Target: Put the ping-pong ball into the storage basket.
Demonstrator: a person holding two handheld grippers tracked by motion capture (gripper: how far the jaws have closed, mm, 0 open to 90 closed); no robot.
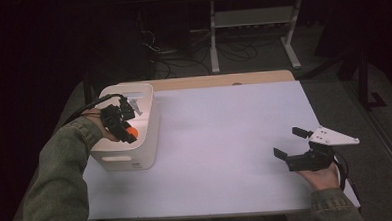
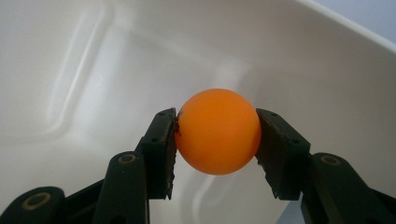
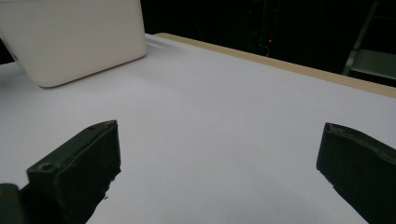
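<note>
The left gripper [image 2: 217,133] has its 2 jaws clamped on an orange ball [image 2: 218,131], 1 pad pressed to each side of it at about its widest part. The ball sits right at the jaw tips, its top rising above them and its underside hanging free between them. Beyond and below the jaws lies the smooth inside of a white bin [image 2: 79,79]; its rim runs across the upper right corner past the right-hand jaw, with the pale table showing just outside it. From the high view, the left gripper [image 1: 130,132] is over the open top of the white bin [image 1: 136,155] with the orange ball [image 1: 131,131] at its tips, roughly at rim level or just inside it.

The right gripper [image 3: 219,154] has its 2 jaws wide apart with nothing between them, only bare table [image 3: 224,121] ahead of them; the bin stands well off, up and to the left of the left-hand jaw. In the high view the right gripper [image 1: 289,143] rests low near the table's near right corner, well apart from the bin.

As a judgement, the work looks like putting the ball into the bin, and it seems nearly finished: the ball is grasped and carried over the opening. What is left is to part the jaws so the ball drops inside, then draw the gripper clear. No other ball is visible on the table.
</note>
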